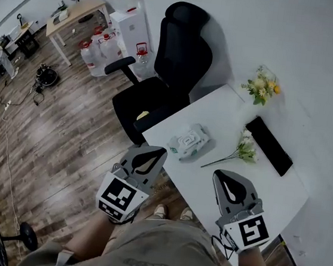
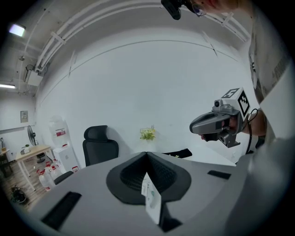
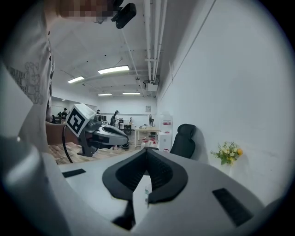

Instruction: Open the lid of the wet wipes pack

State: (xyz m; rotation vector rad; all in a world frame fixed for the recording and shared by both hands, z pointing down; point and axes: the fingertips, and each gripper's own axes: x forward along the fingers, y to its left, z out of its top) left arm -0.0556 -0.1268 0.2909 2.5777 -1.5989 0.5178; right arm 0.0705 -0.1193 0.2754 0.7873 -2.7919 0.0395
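Observation:
The wet wipes pack (image 1: 188,142) is a pale, crinkled packet lying near the white table's (image 1: 229,116) front left corner, lid down. My left gripper (image 1: 162,151) hovers just left of and below the pack, off the table's edge, its jaws shut with nothing in them. Over the table's near edge, right of the pack, is my right gripper (image 1: 217,173), also shut and empty. Neither touches the pack. In the left gripper view the left gripper (image 2: 146,154) has its tips together, and the right gripper (image 2: 194,126) floats at the right. The pack is hidden in both gripper views.
A black office chair (image 1: 174,70) stands at the table's left end. On the table are a yellow flower bunch (image 1: 261,87) by the wall, a loose flower sprig (image 1: 243,149) and a flat black bar (image 1: 268,145). Water bottles (image 1: 99,46) and a dispenser stand on the wooden floor.

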